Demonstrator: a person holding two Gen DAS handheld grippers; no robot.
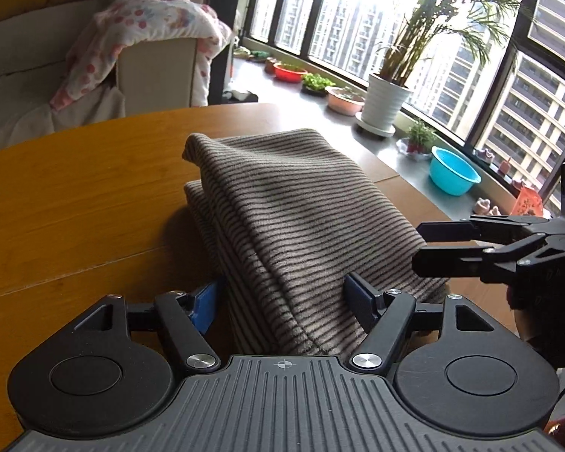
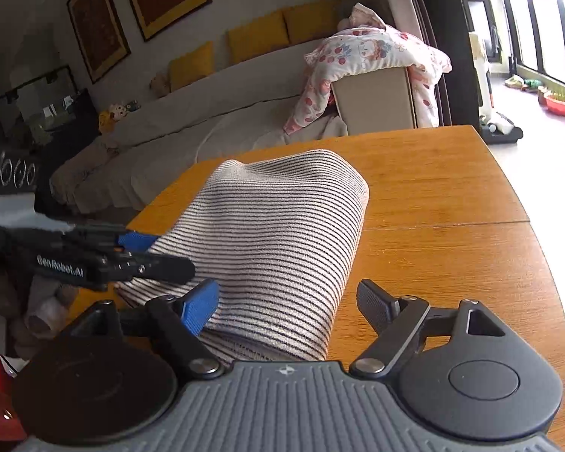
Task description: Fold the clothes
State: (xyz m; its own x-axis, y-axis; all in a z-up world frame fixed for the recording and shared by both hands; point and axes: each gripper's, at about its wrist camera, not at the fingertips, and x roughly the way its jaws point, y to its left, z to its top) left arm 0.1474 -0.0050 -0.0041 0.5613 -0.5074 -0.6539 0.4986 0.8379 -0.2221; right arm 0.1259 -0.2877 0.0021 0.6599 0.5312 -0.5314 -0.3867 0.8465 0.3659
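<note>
We have the striped cloth [image 1: 282, 207] in the middle of both frames, doubled over and draped up off the worktop [image 1: 75, 196], its lower layer resting on the wood. Our left gripper [image 1: 282, 301] is spread wide, with cloth bunched between its fingers rather than pinched. Our right gripper [image 2: 286, 305] is spread too, its left finger [image 2: 199, 309] touching the fabric and its right one out over bare wood. In the left view, the right gripper comes in from the right edge, fingers slightly parted at the cloth's side.

The risk, as we judge it: neither gripper looks to have a real bite, so the raised layer could slump and skew the fold. Closing on one layer only would drag the layers apart. The worktop's curved edge, at the right of the right view, is near, so a hard tug could slide the bundle off.
</note>
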